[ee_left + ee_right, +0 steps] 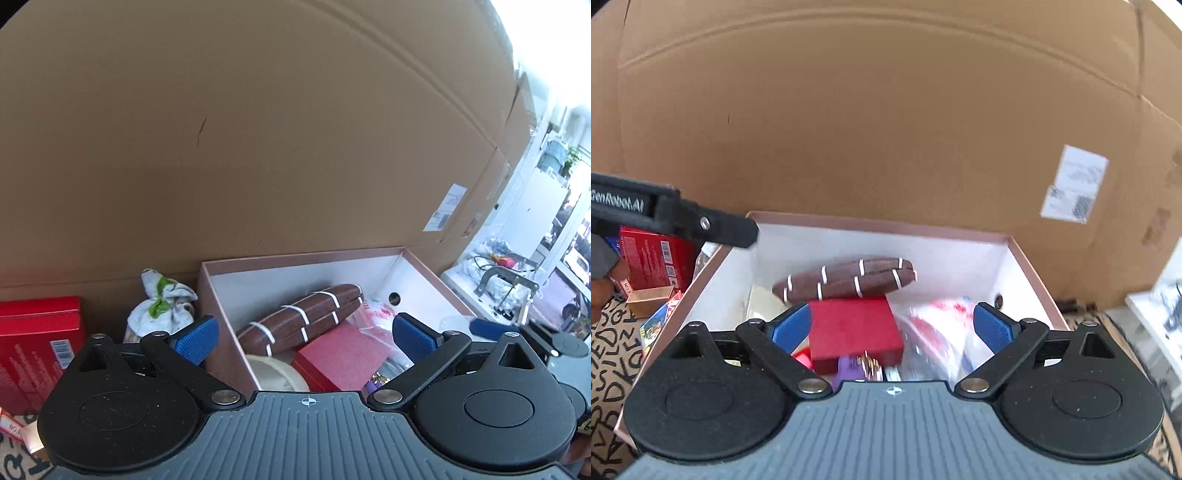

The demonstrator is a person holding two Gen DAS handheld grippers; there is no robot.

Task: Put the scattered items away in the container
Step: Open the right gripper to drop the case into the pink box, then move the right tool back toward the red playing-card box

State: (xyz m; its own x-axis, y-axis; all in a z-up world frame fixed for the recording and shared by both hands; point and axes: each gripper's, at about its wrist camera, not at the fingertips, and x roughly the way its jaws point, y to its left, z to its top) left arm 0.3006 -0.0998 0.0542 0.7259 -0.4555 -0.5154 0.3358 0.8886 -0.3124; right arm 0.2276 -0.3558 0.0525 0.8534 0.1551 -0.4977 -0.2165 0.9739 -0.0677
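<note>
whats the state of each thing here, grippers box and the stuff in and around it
left gripper: open, empty
right gripper: open, empty, over the box
box: open, no lid, partly filled
brown case: closed, lying in the box on the red box
red box: closed, inside the box
plastic bag: crumpled, inside the box
cloth bundle: knotted, outside the box
red carton: closed, outside the box

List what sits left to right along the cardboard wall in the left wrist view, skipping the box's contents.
red carton → knotted white-and-green cloth bundle → open pink box → white shelf with clutter
</note>
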